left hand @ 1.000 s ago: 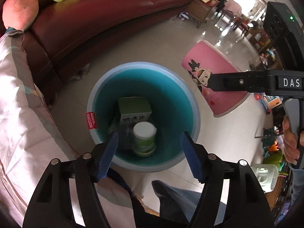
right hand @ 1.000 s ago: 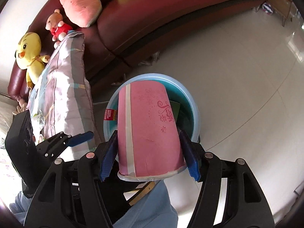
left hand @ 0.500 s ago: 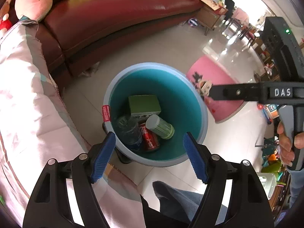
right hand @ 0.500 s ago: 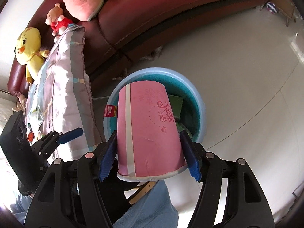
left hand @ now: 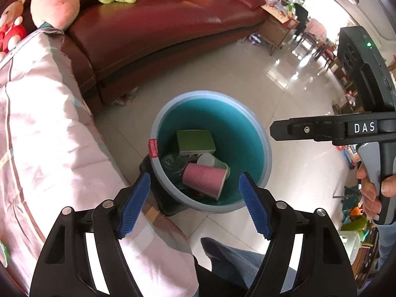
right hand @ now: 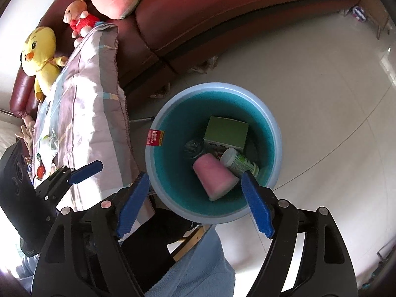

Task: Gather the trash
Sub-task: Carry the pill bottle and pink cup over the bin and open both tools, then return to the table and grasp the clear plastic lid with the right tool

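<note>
A blue round trash bin stands on the floor by the sofa. Inside lie a pink paper cup on its side, a green box, a green-white cup and a clear plastic bottle. My right gripper is open and empty above the bin's near rim. My left gripper is open and empty, above the near side of the bin. The right gripper's body shows in the left wrist view.
A dark red leather sofa with plush toys curves behind the bin. A pinkish quilt lies to the left. My knees are below. A wooden side table stands far right.
My right gripper opened and let go of the pink cup, which dropped into the bin. My left gripper pulled back from the bin.
</note>
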{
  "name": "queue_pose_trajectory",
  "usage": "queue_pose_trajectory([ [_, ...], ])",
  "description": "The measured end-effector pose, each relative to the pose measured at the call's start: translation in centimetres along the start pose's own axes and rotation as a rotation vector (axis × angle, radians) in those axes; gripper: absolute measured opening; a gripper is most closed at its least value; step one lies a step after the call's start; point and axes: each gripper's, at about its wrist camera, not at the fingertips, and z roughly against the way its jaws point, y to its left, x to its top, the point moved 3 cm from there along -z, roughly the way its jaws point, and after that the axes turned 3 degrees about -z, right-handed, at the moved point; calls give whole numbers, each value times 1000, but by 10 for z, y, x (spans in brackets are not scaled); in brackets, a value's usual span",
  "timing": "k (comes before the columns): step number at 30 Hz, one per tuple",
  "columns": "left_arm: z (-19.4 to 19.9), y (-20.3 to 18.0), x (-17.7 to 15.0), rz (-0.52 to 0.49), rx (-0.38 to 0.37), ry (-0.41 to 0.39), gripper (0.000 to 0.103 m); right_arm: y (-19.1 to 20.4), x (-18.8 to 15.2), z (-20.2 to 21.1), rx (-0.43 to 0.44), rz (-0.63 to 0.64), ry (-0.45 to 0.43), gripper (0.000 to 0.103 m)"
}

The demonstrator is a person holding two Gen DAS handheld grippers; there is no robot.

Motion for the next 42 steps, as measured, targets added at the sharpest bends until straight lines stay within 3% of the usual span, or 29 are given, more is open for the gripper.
queue_pose_trajectory([
  [4,12,7,-7,12,8,-20,78,14,-2,1,-4,16,1,77],
  [7,24,16,-14,32,23,-47,86,30,-4,1,-6,38,5,77],
  [17,74,68,-51,153,92,-107,87,99,-10,-11,9,144,38,80],
  [27,141,170,-122,339,218,-160,92,205,-24,-39,38,299,80,81],
  [36,205,273,-190,520,297,-235,92,283,-37,-80,14,371,139,82],
  [42,230,319,-231,603,347,-247,92,339,-43,-105,2,437,171,81],
])
